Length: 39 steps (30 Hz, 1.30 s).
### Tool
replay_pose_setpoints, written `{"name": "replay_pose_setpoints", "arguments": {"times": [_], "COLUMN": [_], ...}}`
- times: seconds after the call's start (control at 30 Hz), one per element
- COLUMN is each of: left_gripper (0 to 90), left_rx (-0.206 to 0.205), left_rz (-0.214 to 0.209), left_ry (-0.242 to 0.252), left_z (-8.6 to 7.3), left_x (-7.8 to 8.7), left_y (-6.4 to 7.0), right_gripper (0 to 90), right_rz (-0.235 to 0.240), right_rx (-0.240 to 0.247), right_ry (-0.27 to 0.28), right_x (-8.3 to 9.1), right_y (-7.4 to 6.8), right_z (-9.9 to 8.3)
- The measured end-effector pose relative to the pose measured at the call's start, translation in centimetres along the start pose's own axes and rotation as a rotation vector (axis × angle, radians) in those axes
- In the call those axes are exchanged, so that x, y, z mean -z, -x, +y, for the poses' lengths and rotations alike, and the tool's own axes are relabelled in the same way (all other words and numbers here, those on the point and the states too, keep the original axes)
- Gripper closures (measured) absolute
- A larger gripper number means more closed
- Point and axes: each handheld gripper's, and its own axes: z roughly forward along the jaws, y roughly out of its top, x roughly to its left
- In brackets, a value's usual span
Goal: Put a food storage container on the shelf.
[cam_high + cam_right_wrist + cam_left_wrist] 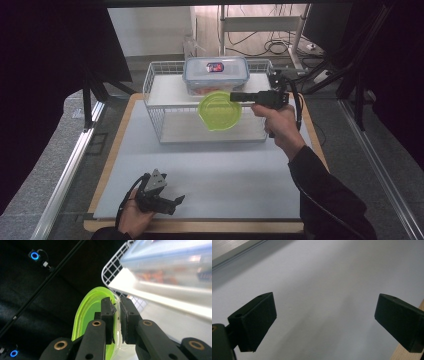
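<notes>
Looking down from the high view, the right gripper (pixel 239 96) is raised in front of the white wire rack (pixel 155 107) at the far middle of the table. Its jaws are pinched on the right rim of a green bowl (pixel 217 112), which hangs tilted in the air in front of the rack's open near side, level with the gap between the upper and lower shelves. A clear lidded container (pixel 216 75) sits on the upper shelf, just behind and above the bowl. The left gripper (pixel 175 202) rests low at the near left of the grey mat (pixel 225 175), held in the person's hand, well apart from the rack — its jaws point right and stand spread with nothing between them.

The left gripper view confirms this: the left gripper (pixel 325 320) has both black jaws wide apart over bare grey mat (pixel 324 277), with the wooden table edge (pixel 412 355) at the lower right corner.

In the right gripper view, the right gripper (pixel 118 317) has its jaws pressed together on the thin wall of the green bowl (pixel 87 315), one pad inside the rim and one outside. The wire rack (pixel 112 270) and the clear container (pixel 170 262) on its shelf lie just beyond the bowl, to the upper right.
</notes>
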Motion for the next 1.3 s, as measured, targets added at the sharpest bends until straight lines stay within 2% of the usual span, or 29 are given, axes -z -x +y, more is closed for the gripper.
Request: {"name": "replay_pose_setpoints", "arguments": {"times": [0.43,0.63,0.7,0.77,0.8,0.83,0.87,0.93,1.0,1.3], "left_gripper": [3.3,3.3,3.2,3.1,3.1,3.1,3.1,3.1,3.1,3.1], "left_rx": [0.002,-0.005,-0.004,-0.003,-0.003,-0.003,-0.002,-0.003,0.0,-0.009], "left_rz": [-0.006,-0.008,-0.006,-0.008,-0.009,-0.01,-0.01,-0.013,-0.017,-0.024], "left_ry": [0.006,0.004,0.006,0.012,0.014,0.015,0.016,0.017,0.02,0.01], "left_z": [0.0,0.0,0.0,0.0,0.0,0.0,0.0,0.0,0.0,0.0], "left_x": [0.0,-0.1,0.0,0.0,0.0,0.1,0.1,0.1,0.1,0.0], "left_y": [-0.1,0.0,0.0,-0.1,-0.1,-0.1,-0.1,-0.1,-0.1,0.0], "right_gripper": [82.8,84.0,84.0,84.1,87.3,88.3,88.4,88.4,88.0,88.1], "right_rz": [-0.021,-0.046,-0.08,-0.09,-0.099,-0.04,-0.034,-0.075,-0.104,-0.115], "right_rx": [-0.008,-0.007,0.006,0.003,-0.005,-0.027,-0.045,-0.019,-0.016,-0.033], "right_ry": [0.084,0.123,0.138,0.154,0.161,0.183,0.198,0.204,0.216,0.232], "right_x": [0.2,-0.2,-0.3,-0.3,-0.4,-0.5,-0.4,-0.6,-0.8,-1.1], "right_y": [-0.8,-1.1,-1.3,-1.3,-1.2,-1.0,-0.9,-1.2,-1.2,-0.7], "right_z": [4.4,6.6,7.4,8.1,8.4,8.6,8.8,9.4,9.8,10.3]}}
